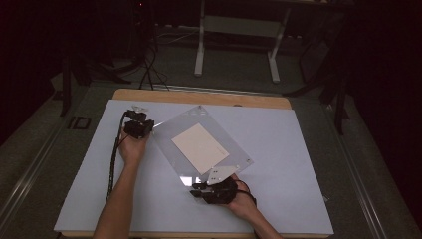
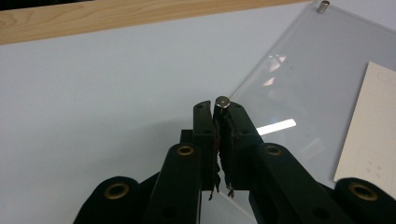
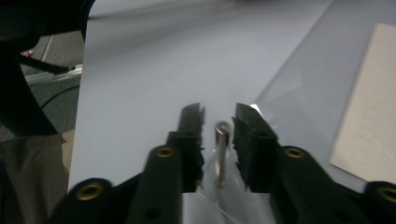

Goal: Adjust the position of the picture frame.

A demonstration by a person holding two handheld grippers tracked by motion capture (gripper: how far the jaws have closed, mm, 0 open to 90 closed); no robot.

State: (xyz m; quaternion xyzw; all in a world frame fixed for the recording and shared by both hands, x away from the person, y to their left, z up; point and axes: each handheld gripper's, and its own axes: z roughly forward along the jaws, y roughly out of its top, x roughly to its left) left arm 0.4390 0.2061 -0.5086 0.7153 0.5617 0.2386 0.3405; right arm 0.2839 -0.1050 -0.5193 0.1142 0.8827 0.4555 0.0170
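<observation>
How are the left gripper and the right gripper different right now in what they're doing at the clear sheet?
The left gripper is shut on a metal post at the clear sheet's left corner; the right gripper stands open, its near-corner post between the pads, untouched. The left gripper view is sharp, the right blurred. Both aim at corner posts of one sheet.

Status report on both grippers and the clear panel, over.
Left gripper shut on a corner post. Right gripper open, straddling another corner post. Clear panel flat, paper sheet under it. Nothing in the way.
</observation>
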